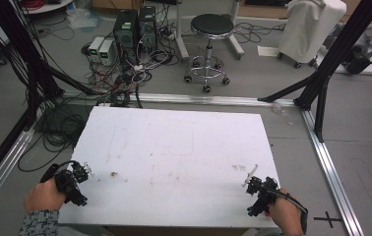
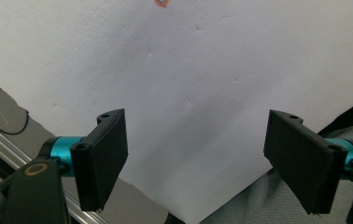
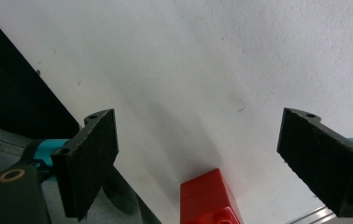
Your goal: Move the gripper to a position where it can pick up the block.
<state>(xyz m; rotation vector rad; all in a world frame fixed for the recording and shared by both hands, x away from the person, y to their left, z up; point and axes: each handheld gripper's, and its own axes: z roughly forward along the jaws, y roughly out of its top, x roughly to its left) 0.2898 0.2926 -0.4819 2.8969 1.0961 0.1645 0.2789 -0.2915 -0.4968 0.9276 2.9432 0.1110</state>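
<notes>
My left gripper (image 1: pixel 79 173) hovers over the near-left corner of the white foam board (image 1: pixel 174 157), held by a hand in a patterned sleeve. In the left gripper view the left gripper (image 2: pixel 197 122) is wide open above bare board (image 2: pixel 188 60), nothing between its jaws. My right gripper (image 1: pixel 254 186) is at the board's near-right corner. In the right gripper view the right gripper (image 3: pixel 200 116) is also wide open, and a red studded brick (image 3: pixel 207 198) lies on the board just below and between the jaws, untouched.
A small orange-red speck (image 2: pixel 161 3) marks the board ahead of the left gripper. Aluminium rails (image 1: pixel 329 167) run along the floor on both sides. Black frame posts (image 1: pixel 322 78), a stool (image 1: pixel 211 29), computer towers (image 1: pixel 135 27) and tangled cables (image 1: pixel 115 78) stand beyond the far edge.
</notes>
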